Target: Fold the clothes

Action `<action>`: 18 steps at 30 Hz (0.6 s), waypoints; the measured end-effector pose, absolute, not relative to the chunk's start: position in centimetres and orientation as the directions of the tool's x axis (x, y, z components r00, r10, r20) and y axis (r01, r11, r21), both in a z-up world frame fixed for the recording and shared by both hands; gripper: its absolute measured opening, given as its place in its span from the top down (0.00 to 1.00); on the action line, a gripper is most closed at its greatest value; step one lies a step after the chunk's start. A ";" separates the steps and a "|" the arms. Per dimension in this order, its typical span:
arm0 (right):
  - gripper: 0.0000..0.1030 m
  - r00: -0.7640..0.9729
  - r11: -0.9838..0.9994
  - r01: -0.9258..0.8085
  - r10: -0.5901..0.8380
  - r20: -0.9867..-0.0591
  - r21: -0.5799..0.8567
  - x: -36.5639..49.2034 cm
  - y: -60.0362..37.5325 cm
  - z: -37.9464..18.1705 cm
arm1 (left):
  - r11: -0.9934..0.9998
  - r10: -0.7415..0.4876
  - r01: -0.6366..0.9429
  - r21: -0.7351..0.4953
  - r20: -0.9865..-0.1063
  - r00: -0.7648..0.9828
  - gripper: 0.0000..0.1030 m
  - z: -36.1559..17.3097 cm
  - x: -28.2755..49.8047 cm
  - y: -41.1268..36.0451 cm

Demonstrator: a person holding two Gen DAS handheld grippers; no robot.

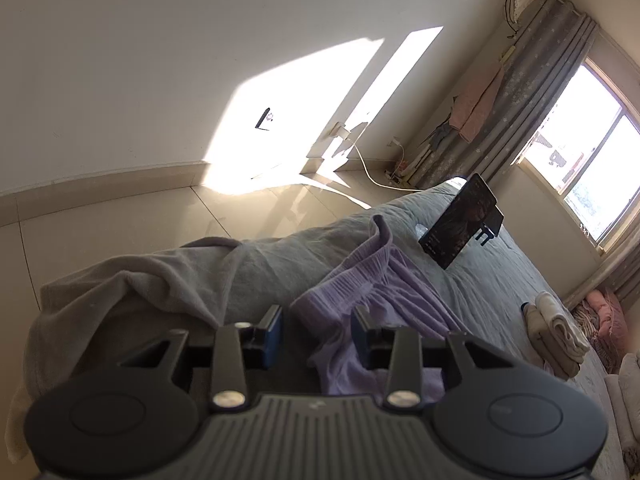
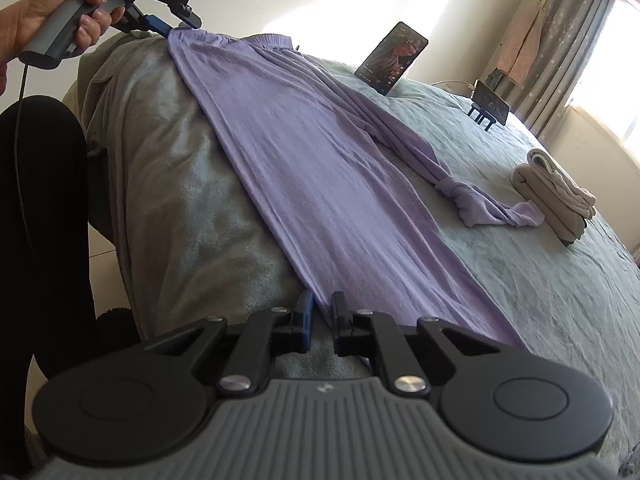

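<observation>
Lilac trousers (image 2: 304,152) lie lengthwise on a grey blanket (image 2: 168,200) at the bed's edge, the elastic waistband (image 2: 272,40) at the far end. One leg is twisted, with its end bunched (image 2: 480,208). My right gripper (image 2: 323,308) sits at the near hem; its jaws stand narrowly apart with the trousers' edge at the gap, so it is open. My left gripper (image 1: 316,328) is wide open over the waistband corner (image 1: 352,280), with cloth lying between its fingers. In the right wrist view a hand (image 2: 48,12) holds the left gripper (image 2: 168,28) at that corner.
A folded beige pile (image 2: 556,200) (image 1: 556,332) rests on the grey-green bed cover (image 2: 520,280). A phone on a stand (image 2: 390,58) (image 1: 456,220) and a second phone (image 2: 492,104) stand farther back. The person's dark leg (image 2: 44,200) is at the left, over tiled floor (image 1: 120,220).
</observation>
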State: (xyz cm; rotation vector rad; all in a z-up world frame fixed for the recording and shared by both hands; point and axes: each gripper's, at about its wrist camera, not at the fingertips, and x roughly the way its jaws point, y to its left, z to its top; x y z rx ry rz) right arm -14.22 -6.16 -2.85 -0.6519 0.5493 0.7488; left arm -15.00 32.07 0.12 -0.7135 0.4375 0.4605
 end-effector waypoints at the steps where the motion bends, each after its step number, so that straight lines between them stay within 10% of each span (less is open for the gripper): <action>1: 0.98 0.613 0.555 -0.759 0.436 -0.658 -0.339 -14.2 -6.1 -2.9 | 0.658 0.255 -0.543 -0.522 -0.524 0.813 0.68 0.0 -14.8 32.3; 8: 1.00 0.587 0.543 -0.781 0.468 -0.660 -0.309 -14.1 -6.8 -1.7 | 0.662 0.349 -0.573 -0.483 -0.478 0.806 0.93 0.2 -15.4 32.4; 18: 1.00 0.547 0.523 -0.805 0.470 -0.692 -0.281 -14.5 -6.7 -2.4 | 0.688 0.412 -0.620 -0.378 -0.500 0.762 0.78 0.0 -15.4 32.2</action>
